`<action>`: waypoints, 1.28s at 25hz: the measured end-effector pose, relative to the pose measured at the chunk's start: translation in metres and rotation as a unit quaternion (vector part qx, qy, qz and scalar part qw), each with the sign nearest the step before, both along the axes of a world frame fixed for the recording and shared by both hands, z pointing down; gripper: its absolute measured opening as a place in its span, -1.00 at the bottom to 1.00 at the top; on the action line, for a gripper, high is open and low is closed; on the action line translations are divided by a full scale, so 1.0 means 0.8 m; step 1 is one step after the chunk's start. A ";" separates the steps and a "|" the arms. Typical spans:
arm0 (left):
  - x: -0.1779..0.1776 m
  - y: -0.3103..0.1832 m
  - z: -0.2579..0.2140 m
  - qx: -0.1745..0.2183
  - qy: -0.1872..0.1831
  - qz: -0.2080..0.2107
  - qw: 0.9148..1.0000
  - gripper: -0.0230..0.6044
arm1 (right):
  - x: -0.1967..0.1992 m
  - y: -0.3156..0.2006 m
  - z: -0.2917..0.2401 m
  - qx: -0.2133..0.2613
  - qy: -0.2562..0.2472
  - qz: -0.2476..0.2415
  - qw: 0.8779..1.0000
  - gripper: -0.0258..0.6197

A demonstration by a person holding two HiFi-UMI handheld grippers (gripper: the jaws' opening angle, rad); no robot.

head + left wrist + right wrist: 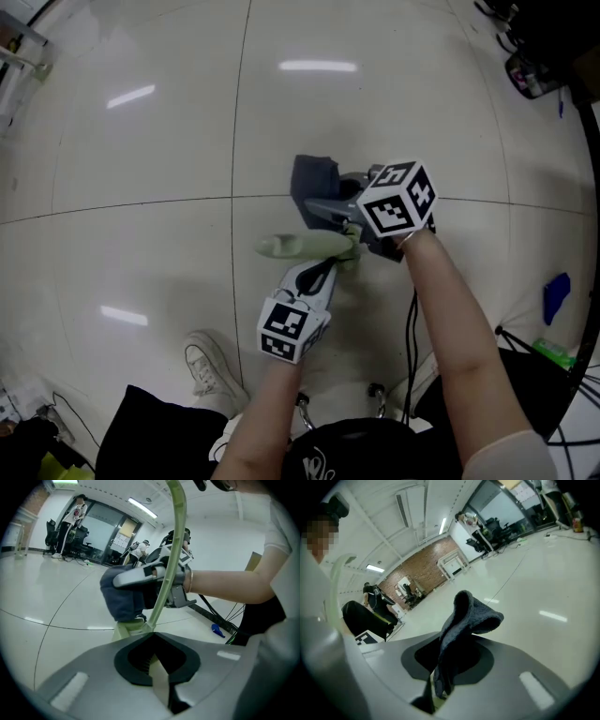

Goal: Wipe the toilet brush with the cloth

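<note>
Two grippers meet over the floor. Nearest the person, the left gripper is clamped on the pale green toilet brush, whose thin curved handle runs away from its jaws. Just beyond, the right gripper, its jaws pinching a dark grey cloth, crosses that handle sideways, and the cloth seems to touch it.
</note>
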State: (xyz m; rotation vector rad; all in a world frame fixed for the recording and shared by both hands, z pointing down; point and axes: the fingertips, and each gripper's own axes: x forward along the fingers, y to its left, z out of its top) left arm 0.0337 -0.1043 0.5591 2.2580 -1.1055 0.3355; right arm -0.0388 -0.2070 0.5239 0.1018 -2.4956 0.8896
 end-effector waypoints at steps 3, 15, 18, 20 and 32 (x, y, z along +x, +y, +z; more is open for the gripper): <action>-0.001 -0.006 0.000 0.017 -0.031 0.009 0.999 -0.91 | -0.013 0.004 0.045 -0.018 0.049 -0.041 0.998 -0.73; -0.004 -0.002 0.002 0.033 -0.045 0.018 0.998 -0.91 | 0.037 0.010 0.123 -0.057 0.095 -0.060 0.992 -0.73; -0.005 -0.002 0.001 0.034 -0.035 0.009 0.999 -0.91 | 0.073 0.006 0.142 -0.047 0.121 -0.034 0.991 -0.73; -0.006 -0.001 -0.001 0.041 -0.020 -0.008 0.999 -0.91 | 0.099 0.005 0.155 -0.041 0.146 -0.005 0.988 -0.73; -0.006 -0.004 -0.003 0.060 -0.007 -0.010 0.998 -0.91 | 0.234 0.010 0.098 0.010 0.107 0.296 0.949 -0.73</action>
